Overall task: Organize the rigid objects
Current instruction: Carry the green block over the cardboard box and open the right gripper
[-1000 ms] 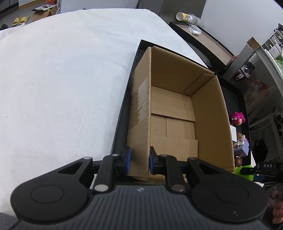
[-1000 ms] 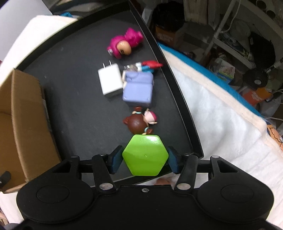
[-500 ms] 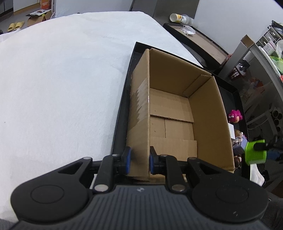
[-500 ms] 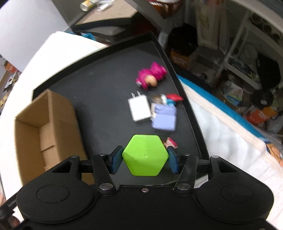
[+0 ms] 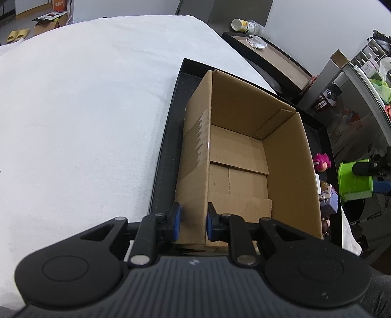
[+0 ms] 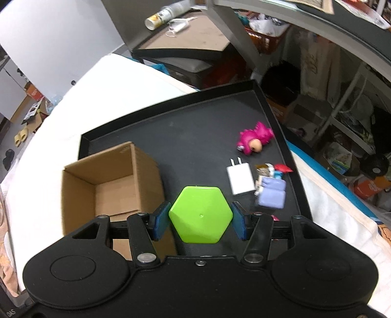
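While the left gripper (image 5: pixel 191 223) pinches the near wall of the open brown cardboard box (image 5: pixel 246 156) | right gripper (image 6: pixel 200 221) clamps the lime-green hexagonal plastic block (image 6: pixel 200 214), raised above the black tray (image 6: pixel 195 137) | box at 9 o'clock of block | pink figurine (image 6: pixel 255 141) at 1 o'clock.

A white fleecy cloth (image 5: pixel 80 127) covers the broad worktop, with plain white walls (image 5: pixel 317 29) behind it. Beyond its far edge stands a low brown-topped side table with a black rim (image 5: pixel 276 61), carrying a tipped paper cup (image 5: pixel 240 24) and a white face mask (image 5: pixel 256 42). Yellow slippers (image 5: pixel 18 35) and open cardboard cartons (image 5: pixel 50 20) lie on the grey floor, and cluttered grey metal shelving (image 6: pixel 342 80) fills the other side.
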`<state>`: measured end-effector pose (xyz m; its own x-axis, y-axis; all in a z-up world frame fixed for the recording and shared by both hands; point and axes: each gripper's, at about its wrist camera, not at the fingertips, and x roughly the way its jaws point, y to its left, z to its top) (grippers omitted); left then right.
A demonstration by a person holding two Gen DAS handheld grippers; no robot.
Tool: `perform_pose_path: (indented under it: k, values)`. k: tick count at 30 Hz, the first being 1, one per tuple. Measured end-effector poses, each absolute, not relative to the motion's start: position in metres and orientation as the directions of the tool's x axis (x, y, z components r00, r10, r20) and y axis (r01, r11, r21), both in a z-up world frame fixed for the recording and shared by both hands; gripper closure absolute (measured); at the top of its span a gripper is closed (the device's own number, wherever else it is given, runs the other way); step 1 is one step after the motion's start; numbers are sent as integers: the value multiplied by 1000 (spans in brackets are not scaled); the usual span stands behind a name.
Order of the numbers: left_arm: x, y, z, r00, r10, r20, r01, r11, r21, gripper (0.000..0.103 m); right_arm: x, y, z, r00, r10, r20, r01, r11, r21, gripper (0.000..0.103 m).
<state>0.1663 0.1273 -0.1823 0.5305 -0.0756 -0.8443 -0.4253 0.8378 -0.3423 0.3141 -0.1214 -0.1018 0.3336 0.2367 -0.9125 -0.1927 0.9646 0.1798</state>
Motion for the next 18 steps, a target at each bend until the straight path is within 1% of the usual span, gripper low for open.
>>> perform_pose_path:
  k: [18]
  values:
    - [169,128,-183,525,-90,-846,-426,833,-353,83,316,-55,-84,341,351,-872,-286,922,260,51]
